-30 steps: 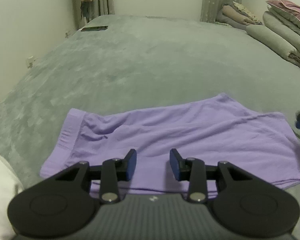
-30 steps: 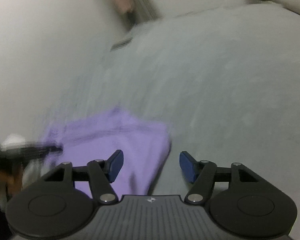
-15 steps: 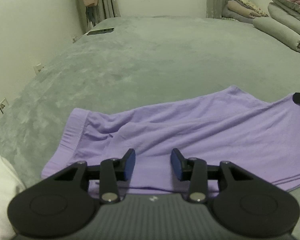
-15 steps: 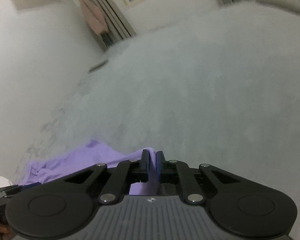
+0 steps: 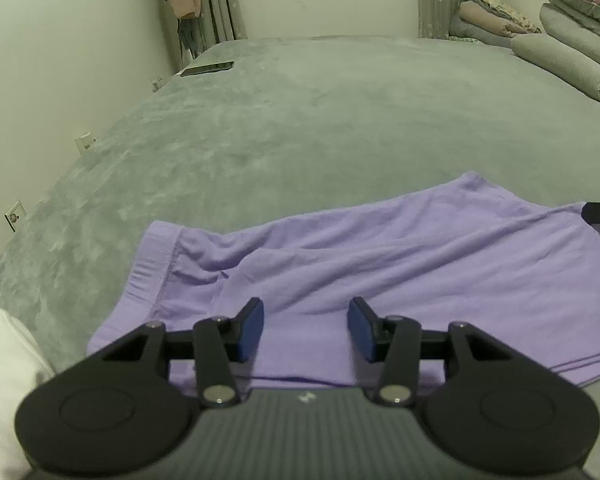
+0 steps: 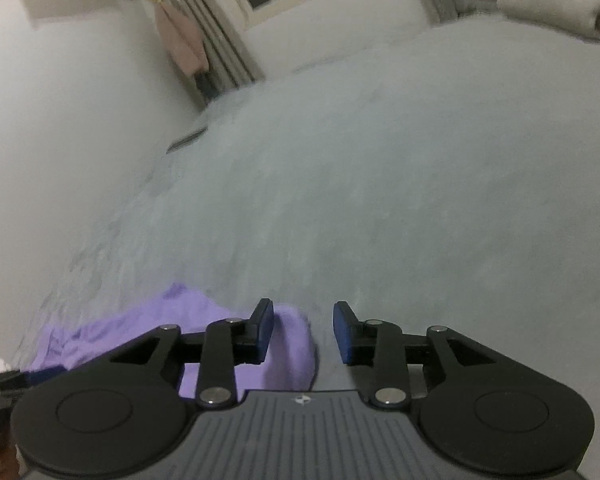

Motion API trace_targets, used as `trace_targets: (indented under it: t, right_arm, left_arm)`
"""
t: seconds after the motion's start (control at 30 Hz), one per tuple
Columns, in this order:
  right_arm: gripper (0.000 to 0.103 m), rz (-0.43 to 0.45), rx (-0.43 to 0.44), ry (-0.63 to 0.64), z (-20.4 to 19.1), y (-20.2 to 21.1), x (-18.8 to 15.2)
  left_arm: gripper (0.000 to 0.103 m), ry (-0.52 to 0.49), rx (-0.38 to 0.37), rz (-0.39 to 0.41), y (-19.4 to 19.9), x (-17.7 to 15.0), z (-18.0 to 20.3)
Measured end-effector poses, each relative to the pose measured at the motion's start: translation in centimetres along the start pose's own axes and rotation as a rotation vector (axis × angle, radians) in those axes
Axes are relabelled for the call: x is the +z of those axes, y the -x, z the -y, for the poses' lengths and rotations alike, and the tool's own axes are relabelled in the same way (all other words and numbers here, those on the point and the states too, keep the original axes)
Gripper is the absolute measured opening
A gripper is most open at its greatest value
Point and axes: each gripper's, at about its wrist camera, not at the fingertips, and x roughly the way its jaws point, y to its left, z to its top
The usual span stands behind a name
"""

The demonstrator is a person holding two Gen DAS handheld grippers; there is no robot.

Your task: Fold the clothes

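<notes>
Lilac cotton shorts [image 5: 380, 276] lie flat on the near part of a grey plush bedspread [image 5: 340, 112], long axis running left to right, with the ribbed waistband at the left end and the leg hems toward the right. The left gripper [image 5: 306, 330] hovers over the near edge of the garment, blue pads spread apart and empty. The right gripper [image 6: 302, 332] sits at the shorts' right end, its jaws parted with nothing between them.
</notes>
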Motion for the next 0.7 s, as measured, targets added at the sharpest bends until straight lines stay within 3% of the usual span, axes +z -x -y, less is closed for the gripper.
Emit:
trace_targets:
  t: [0.07,0.13,0.37,0.5,0.6,0.7]
  right_arm:
    - [0.027,-0.006,0.001,0.008,-0.1,-0.3,-0.3]
    - [0.008,-0.013,-0.015,0.040,-0.8,-0.4,-0.3]
    - [0.008,0.037,-0.087,0.141,-2.4,0.8,-0.4]
    - [0.014,-0.007,-0.087,0.131,-2.3,0.0,-0.5]
    - [0.033,-0.016,-0.080,0.102,-1.7,1.4,0.0]
    - [0.035,0.038,-0.106,0.182,-2.7,3.0,0.2]
  left_arm:
    - [0.045,0.003,-0.001,0.000,0.0,0.0,-0.1]
    - [0.045,0.002,0.003,0.000,0.0,0.1,-0.1]
    - [0.048,-0.006,0.017,0.002,-0.1,0.1,0.1]
    - [0.048,0.002,0.025,0.002,0.0,0.1,-0.2]
    - [0.048,0.006,0.020,0.013,0.3,0.2,-0.3]
    - [0.048,0.005,-0.003,0.042,1.0,0.4,-0.2]
